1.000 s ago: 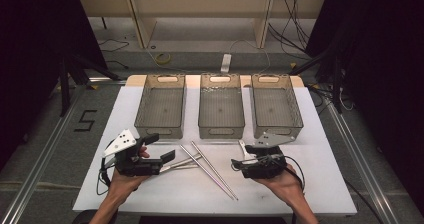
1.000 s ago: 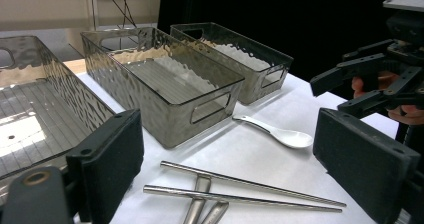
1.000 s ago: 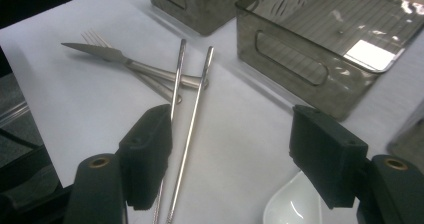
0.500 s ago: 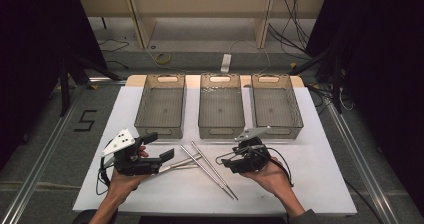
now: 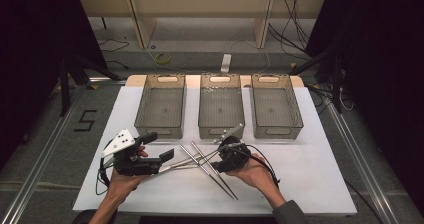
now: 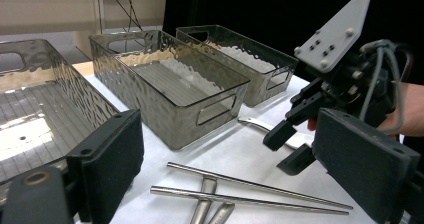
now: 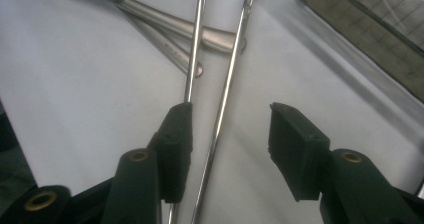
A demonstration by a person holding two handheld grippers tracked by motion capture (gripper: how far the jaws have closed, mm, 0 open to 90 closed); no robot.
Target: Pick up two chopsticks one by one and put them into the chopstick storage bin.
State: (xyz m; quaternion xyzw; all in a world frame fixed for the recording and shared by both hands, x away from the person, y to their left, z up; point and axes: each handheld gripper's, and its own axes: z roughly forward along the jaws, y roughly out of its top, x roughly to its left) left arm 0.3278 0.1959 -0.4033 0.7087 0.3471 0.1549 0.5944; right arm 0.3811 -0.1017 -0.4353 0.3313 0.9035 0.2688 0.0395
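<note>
High view: two steel chopsticks point(image 5: 212, 168) lie crossed over flat cutlery near the desk's point(image 5: 310, 184) front edge, the right gripper point(image 5: 220, 159) lowered over them, the left gripper point(image 5: 162, 159) beside. Left gripper view: its jaws stand apart, empty. Right gripper view: jaws apart and just closing, one chopstick point(image 7: 220, 109) between them, unpinched — thin, stiff, slippery; best gripped mid-shaft.

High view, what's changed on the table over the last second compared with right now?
The right gripper moved left from the table's right side to the metal chopsticks, and its jaws have been closing. One chopstick lies between the jaws in the right gripper view, not yet pinched. The left gripper stayed put with jaws apart. The three bins, the chopsticks and the other cutlery lie as before.
</note>
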